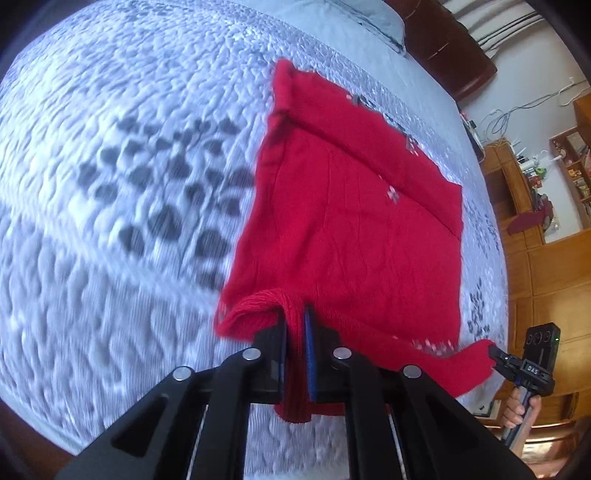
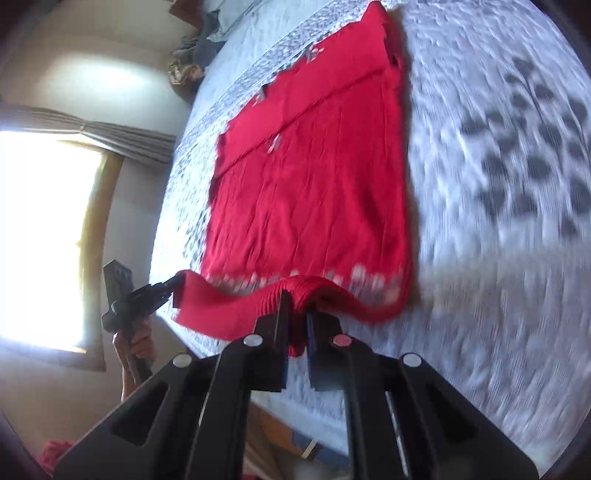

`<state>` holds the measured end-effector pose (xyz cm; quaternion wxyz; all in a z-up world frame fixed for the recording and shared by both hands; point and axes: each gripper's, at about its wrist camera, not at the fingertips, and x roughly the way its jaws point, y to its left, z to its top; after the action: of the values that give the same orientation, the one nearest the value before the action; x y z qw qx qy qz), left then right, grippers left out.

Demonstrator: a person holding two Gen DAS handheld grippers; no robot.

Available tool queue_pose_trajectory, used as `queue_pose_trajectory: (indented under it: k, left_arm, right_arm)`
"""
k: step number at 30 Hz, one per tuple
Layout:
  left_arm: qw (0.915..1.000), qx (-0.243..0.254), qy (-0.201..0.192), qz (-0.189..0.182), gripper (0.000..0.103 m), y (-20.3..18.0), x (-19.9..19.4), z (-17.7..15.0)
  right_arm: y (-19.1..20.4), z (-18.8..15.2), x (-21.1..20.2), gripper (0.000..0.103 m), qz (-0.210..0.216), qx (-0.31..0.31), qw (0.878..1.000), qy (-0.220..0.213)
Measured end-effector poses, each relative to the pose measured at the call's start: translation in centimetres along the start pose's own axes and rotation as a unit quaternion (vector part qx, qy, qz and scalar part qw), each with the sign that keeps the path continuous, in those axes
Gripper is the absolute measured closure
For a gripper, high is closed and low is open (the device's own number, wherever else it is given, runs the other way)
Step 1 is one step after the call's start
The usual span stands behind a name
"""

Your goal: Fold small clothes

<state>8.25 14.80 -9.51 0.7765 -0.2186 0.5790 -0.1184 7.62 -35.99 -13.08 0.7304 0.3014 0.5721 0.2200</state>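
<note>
A red knitted sweater (image 1: 351, 229) with small white pattern marks lies spread on the white quilted bed; it also shows in the right wrist view (image 2: 310, 184). Its sleeves are folded in over the body. My left gripper (image 1: 295, 317) is shut on the ribbed hem at one corner. My right gripper (image 2: 298, 310) is shut on the hem at the other corner. Each gripper shows in the other's view: the right one (image 1: 493, 352) at the hem's far end, the left one (image 2: 173, 286) likewise. The hem edge is lifted a little off the bed.
The bedspread (image 1: 129, 184) is white with grey leaf patterns. Pillows (image 1: 373, 18) and a dark headboard (image 1: 450, 48) are at the far end. Wooden shelves (image 1: 535, 206) stand beside the bed. A bright window (image 2: 40, 240) is on the other side.
</note>
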Motion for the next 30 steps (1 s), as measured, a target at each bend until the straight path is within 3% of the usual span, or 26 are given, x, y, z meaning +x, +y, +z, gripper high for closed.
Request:
queue_pose_trajectory:
  k: [7, 13, 14, 17, 25, 30]
  left_arm:
    - [0.9995, 0.000, 0.011, 0.029, 0.094, -0.7, 4.5, 4.8]
    - [0.9992, -0.015, 0.031, 0.019, 0.087, -0.4, 6.0, 6.1]
    - [0.9993, -0.020, 0.028, 0.015, 0.084, -0.2, 5.7, 6.3]
    - [0.9992, -0.021, 0.004, 0.033, 0.058, 0.6, 4.1, 6.6]
    - [0.9945, 0.042, -0.041, 0.086, 0.055, -0.4, 1.6, 7.4]
    - [0.9834, 0.124, -0.046, 0.124, 0.053, -2.9, 2.5, 7.0]
  right_arm:
    - [-2.4, 6.4, 3.0, 0.095, -0.040, 0.025, 0.999, 0.014]
    - [-3.2, 8.2, 3.7, 0.078, -0.060, 0.027, 0.998, 0.005]
    - [-3.3, 8.3, 3.2, 0.072, -0.063, 0.026, 0.998, -0.003]
    - [-3.2, 8.5, 2.3, 0.071, -0.073, 0.008, 0.997, -0.011]
    - [-2.3, 8.4, 1.9, 0.071, -0.084, -0.034, 0.996, -0.010]
    - [-1.7, 8.9, 2.9, 0.068, -0.094, -0.050, 0.994, 0.004]
